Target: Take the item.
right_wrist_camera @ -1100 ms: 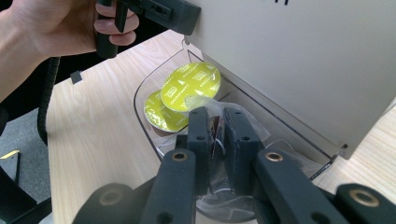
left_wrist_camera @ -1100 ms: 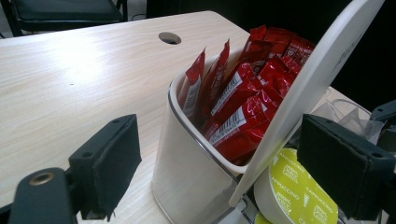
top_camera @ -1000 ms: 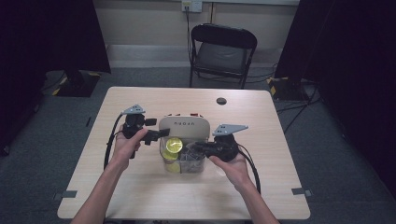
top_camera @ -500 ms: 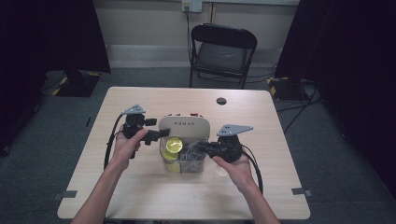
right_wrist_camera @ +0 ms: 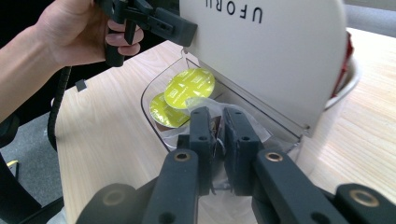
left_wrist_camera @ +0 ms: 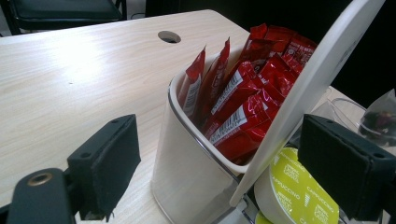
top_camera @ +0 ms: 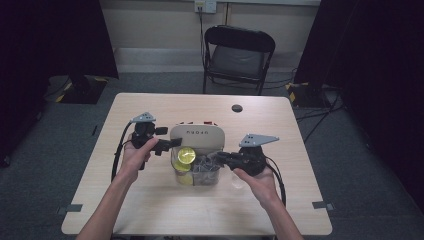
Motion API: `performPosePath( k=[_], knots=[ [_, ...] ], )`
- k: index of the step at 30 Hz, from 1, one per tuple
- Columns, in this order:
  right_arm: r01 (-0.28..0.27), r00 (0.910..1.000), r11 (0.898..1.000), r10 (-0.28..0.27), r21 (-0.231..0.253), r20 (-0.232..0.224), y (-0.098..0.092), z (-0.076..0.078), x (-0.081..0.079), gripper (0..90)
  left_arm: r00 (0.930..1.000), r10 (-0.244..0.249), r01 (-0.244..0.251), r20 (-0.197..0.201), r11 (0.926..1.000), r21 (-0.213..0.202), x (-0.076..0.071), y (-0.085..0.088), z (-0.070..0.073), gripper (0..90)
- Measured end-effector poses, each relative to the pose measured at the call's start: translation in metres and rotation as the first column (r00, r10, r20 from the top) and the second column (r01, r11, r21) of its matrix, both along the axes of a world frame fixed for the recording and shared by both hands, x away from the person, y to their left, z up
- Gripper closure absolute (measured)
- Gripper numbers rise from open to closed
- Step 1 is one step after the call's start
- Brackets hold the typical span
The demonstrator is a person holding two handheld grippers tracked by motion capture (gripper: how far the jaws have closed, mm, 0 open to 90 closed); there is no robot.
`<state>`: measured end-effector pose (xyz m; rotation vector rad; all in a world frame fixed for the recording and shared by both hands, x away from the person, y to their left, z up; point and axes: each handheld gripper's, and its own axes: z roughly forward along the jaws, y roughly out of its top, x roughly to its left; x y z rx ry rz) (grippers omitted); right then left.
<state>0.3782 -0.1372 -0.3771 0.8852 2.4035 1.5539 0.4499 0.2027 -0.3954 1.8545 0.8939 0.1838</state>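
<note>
Right tongs (top_camera: 220,159) drew back slightly over the wooden table (top_camera: 150,210).

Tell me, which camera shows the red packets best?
The left gripper view: the red packets stand close up in the white box, behind its lifted lid. In the high view only a thin red strip peeks past the lid. In the right gripper view a red sliver shows at the lid's edge.

The right claw (top_camera: 220,159) has drawn slightly back toward the table's (top_camera: 150,210) right side.

Sachet (right_wrist_camera: 215,122) contents – hidden (tool-pinched)
</note>
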Motion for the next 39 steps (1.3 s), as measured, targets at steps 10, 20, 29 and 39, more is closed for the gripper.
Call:
performPosePath(
  k=[10,20,29,39],
  knots=[
    [0.025,0.9996,1.000,-0.025,0.017,0.012,-0.016,0.006,-0.005,83.2,1.0000,0.001,-0.001,0.000,1.0000,-0.002,0.000,-0.001,0.000,12.4],
    [0.057,0.9982,0.998,-0.057,0.012,0.015,-0.035,0.008,-0.012,83.4,1.0000,0.002,-0.002,0.000,1.0000,-0.003,0.000,-0.001,-0.001,12.5],
    [0.105,0.9944,0.994,-0.105,0.015,0.005,-0.056,0.003,-0.017,83.7,1.0000,0.002,-0.002,-0.006,1.0000,-0.003,0.000,-0.001,-0.002,12.4],
    [0.125,0.9922,0.992,-0.125,0.006,-0.005,-0.067,-0.004,-0.018,84.0,1.0000,0.003,-0.003,-0.007,1.0000,-0.004,0.000,-0.002,-0.002,12.4]
  ],
)
